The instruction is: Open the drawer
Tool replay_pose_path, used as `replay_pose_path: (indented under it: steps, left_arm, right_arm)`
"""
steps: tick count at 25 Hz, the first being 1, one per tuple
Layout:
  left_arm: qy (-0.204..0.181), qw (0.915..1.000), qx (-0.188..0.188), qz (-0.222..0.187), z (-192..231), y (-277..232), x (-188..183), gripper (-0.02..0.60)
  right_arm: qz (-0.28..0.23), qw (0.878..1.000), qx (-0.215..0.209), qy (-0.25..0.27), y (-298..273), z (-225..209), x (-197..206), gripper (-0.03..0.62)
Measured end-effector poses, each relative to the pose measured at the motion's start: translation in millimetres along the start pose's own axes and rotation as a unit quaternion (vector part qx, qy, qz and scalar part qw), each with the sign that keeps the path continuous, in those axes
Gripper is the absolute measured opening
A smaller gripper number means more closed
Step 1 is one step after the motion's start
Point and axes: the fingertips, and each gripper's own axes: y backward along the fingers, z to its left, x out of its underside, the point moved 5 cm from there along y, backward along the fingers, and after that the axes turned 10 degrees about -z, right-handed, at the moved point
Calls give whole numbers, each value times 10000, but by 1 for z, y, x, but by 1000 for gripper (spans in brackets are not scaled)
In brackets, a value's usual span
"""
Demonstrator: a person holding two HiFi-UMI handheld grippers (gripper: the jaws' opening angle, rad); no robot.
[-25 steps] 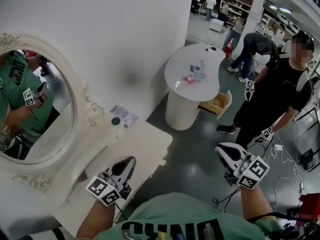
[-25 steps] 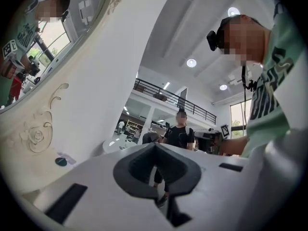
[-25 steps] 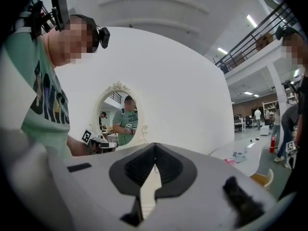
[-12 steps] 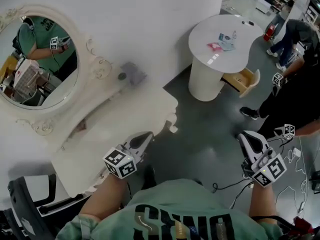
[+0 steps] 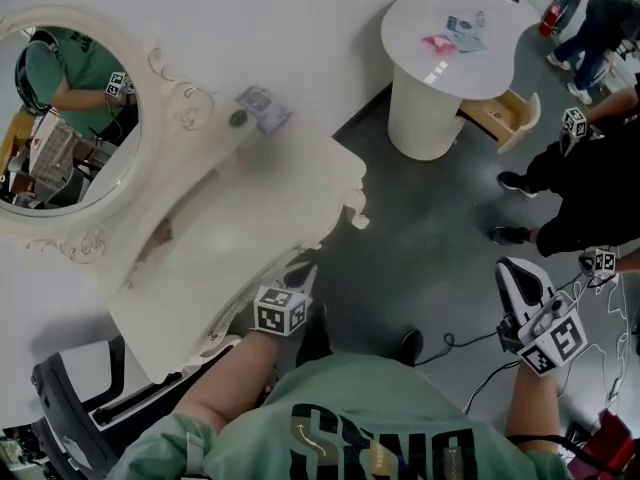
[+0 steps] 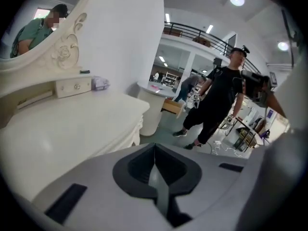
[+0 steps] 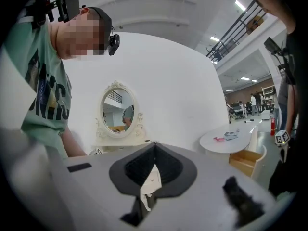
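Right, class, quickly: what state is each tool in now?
Left tool: closed, holding nothing.
Right tool: closed, holding nothing.

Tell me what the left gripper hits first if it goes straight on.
Probably the bare grey floor, just past the front corner of the dressing table; depth is hard to judge.

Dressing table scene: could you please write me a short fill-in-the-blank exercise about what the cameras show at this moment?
1. The left gripper, near the front of the dressing table, has its jaws ____.
2. The mirror on the dressing table reflects a person wearing a ____ shirt.
3. The wooden drawer under the round table stands ____.

Missing words: shut; green; open.
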Motion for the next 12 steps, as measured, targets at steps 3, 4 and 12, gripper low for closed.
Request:
replay_pose_path:
  steps: [3, 4, 12]
  left_arm:
    - [119, 9991, -356, 181, 21, -10, 21, 9]
    - [126, 9986, -469, 211, 26, -14, 26, 9]
    - [-15, 9926, -1108, 500, 57, -34, 55, 83]
  right_arm:
    - [37, 10000, 25, -18, -5, 2, 5, 11]
    - [41, 10000, 26, -28, -6, 2, 6, 11]
    - [105, 9999, 0, -58, -16, 1, 15, 12]
